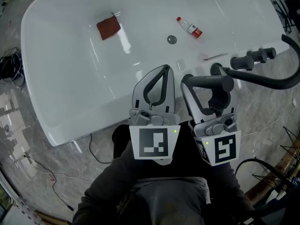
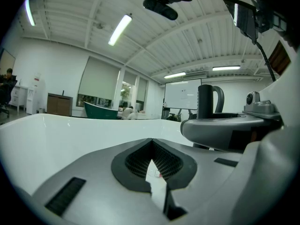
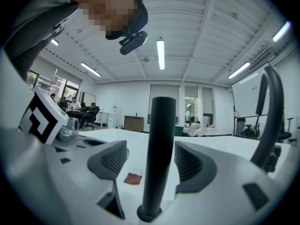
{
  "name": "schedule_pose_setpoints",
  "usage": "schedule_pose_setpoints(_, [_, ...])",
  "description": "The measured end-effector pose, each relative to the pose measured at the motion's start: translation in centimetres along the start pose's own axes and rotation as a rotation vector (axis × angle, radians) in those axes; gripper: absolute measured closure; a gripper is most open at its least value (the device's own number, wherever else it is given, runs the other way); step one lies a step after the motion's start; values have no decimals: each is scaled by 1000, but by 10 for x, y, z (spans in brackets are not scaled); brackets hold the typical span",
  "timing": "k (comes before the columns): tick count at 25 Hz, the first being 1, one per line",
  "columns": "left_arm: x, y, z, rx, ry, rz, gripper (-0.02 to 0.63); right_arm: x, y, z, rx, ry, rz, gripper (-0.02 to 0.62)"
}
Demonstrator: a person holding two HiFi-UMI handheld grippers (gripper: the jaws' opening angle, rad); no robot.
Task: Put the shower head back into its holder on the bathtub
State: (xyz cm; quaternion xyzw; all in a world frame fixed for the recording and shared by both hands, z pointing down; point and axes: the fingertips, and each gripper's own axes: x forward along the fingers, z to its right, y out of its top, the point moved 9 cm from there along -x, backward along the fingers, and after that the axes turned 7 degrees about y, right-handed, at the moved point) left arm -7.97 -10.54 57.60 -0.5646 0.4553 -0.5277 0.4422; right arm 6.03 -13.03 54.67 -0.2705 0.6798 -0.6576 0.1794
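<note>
Head view: dark shower head [image 1: 219, 83] just left of the tap fittings [image 1: 253, 59], on the near rim of the bathtub [image 1: 70, 102], hose [image 1: 274, 81] curving off past the taps to the right. Right gripper [image 1: 204, 92] straddling the handle. Left gripper [image 1: 164, 70] one step further left of the taps, over the rim, carrying nothing. Red-brown cloth [image 1: 108, 28], small bottle [image 1: 190, 27] and drain [image 1: 172, 39] out on the tub floor, well away from the taps; irrelevant.

Left gripper view: left gripper [image 2: 152, 172] with jaws together, nothing clamped. Shower head [image 2: 205, 102] upright off to the side, hose looping just behind it.

Right gripper view: right gripper [image 3: 150, 170] with jaws wide apart, shower head [image 3: 157, 125] standing straight up between them, clear gap to each pad, no contact. Foot of the handle ending in a collar low in the frame; looks seated in the holder, but socket itself not visible, so unconfirmed. Hose [image 3: 269, 116] arching at far right, on the taps' side. Cloth [image 3: 133, 178] visible beyond the jaws.

Step, as judged: placement done, release stage. Next: draw the right gripper straight back off the handle, jaws kept wide, no sideways drift. Risk: nudging the handle out of seat or snagging the hose.
</note>
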Motion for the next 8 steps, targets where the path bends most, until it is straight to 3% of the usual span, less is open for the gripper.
schedule_pose_setpoints(8, [0, 1, 1, 2, -4, 6, 604, -1, 1, 0, -1, -1, -5, 273])
